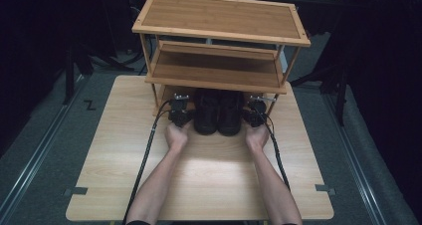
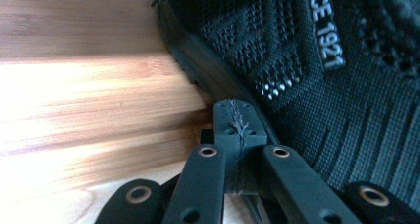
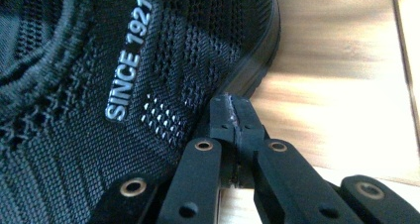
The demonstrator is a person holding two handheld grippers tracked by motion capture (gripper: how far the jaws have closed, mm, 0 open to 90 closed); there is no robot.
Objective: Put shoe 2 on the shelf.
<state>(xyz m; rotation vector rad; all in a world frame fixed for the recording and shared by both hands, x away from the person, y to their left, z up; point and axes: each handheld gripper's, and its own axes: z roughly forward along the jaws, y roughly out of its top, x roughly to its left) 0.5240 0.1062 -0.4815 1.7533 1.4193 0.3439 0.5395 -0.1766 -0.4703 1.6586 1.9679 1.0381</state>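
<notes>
black knit shoes (image 1: 218, 113), paired upright, under shelf rack (image 1: 219, 41)

The shelf (image 1: 219, 75) hides the black shoes' (image 1: 219, 116) toes; the wood beside them is blurred.

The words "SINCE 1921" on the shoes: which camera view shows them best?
The right gripper view: the lettering is whole and readable on the right shoe. The left gripper view cuts it to "NCE 1921". In the high view the black shoes are too small to read.
</notes>
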